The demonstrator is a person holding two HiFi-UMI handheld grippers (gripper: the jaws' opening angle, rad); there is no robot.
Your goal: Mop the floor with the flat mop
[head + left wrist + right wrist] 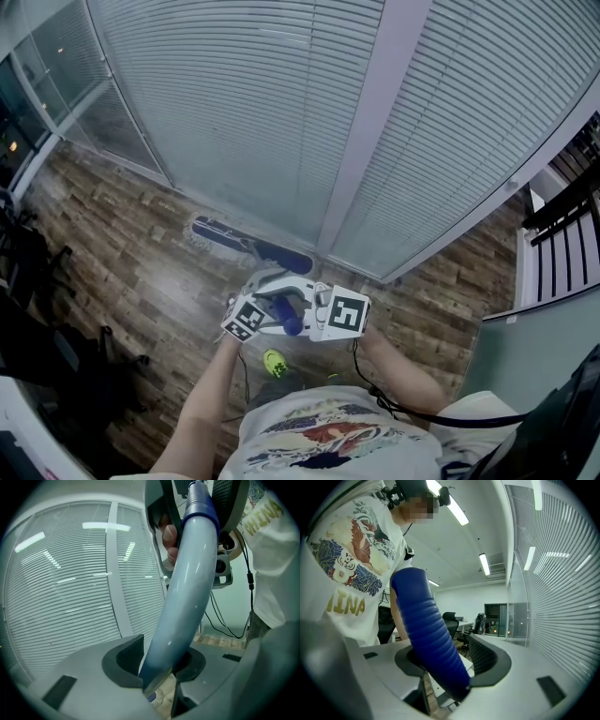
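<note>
Mopping is judged to be under way; entries follow.

- Flat mop (248, 246): its working end is laid flat on the wood-plank floor (122, 281), right at the foot of the blind-covered glass wall (281, 112) and ahead of the person's feet.
- Left gripper (159, 663): its jaws are closed on the pale blue-grey pole (187, 583), which is pinched between the two dark pads.
- Right gripper (449, 663): its jaws are clamped on the dark blue ribbed grip (426, 625) at the pole's upper end.
- Done so far: the mop is taken up in both tools and set against the floor at the wall line. A paler sheen on the planks beside the mop may be wetness, though reflected light cannot be ruled out in the head view.
- Left to do: no finished area can be marked off with confidence. The planks to the left and nearer the feet are presumed still to be covered.
- Writing: yellow letters on the shirt (347, 550) are read as "INA" in the right gripper view and as "HINA" in the left gripper view, the first letter being cut off.
- Marker cubes (347, 314): only black-and-white square patterns are carried, no words.
- Brands: none can be read on the mop.
</note>
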